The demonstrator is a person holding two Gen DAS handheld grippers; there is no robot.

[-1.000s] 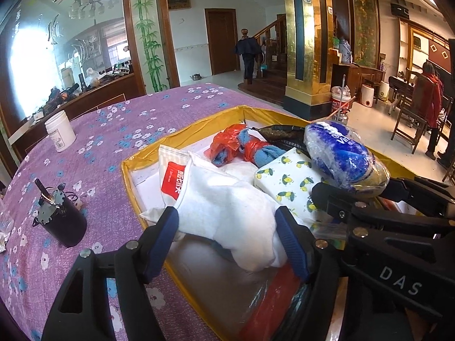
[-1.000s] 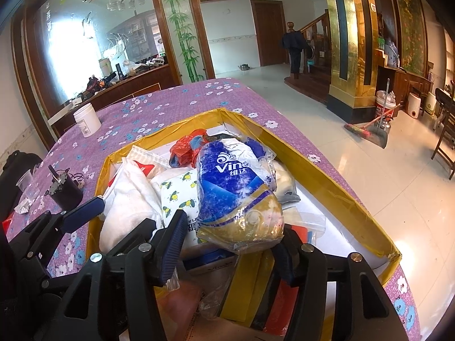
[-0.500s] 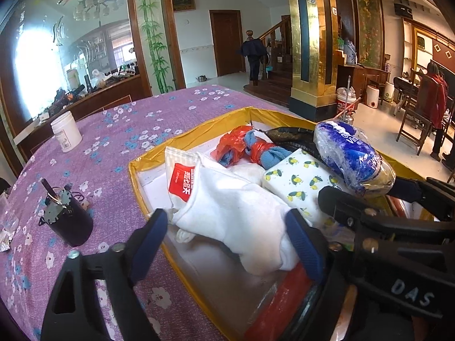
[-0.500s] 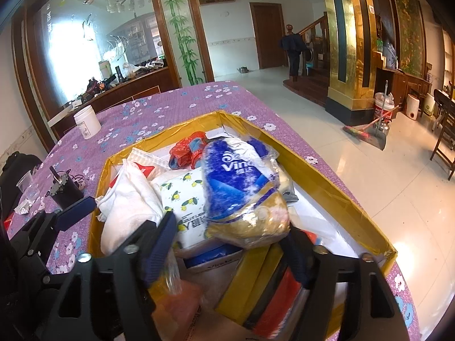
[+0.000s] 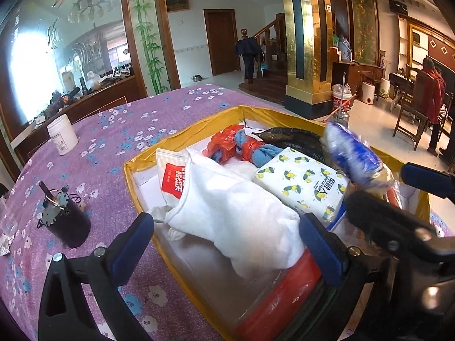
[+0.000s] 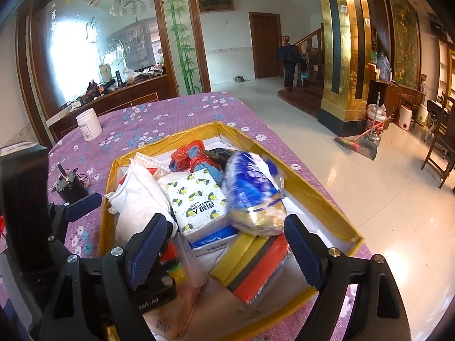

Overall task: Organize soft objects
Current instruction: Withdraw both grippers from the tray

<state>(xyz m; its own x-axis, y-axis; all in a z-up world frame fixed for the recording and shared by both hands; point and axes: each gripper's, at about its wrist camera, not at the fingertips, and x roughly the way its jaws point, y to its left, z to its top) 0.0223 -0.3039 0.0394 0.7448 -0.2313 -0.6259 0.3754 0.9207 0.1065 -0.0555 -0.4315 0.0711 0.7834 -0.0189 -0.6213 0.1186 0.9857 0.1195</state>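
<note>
On the purple floral tablecloth (image 5: pixel 176 113), inside the yellow box (image 5: pixel 182 139), the white cloth bundle (image 5: pixel 236 213) lies lengthwise between the left gripper (image 5: pixel 227 244)'s opening, empty fingers.

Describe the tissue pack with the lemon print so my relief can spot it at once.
Find the yellow-rimmed box on the purple floral tablecloth. Near its middle lies the tissue pack, between a white cloth bundle and a blue-and-gold plastic pack. It alone is a white block printed with small yellow lemons.
</note>
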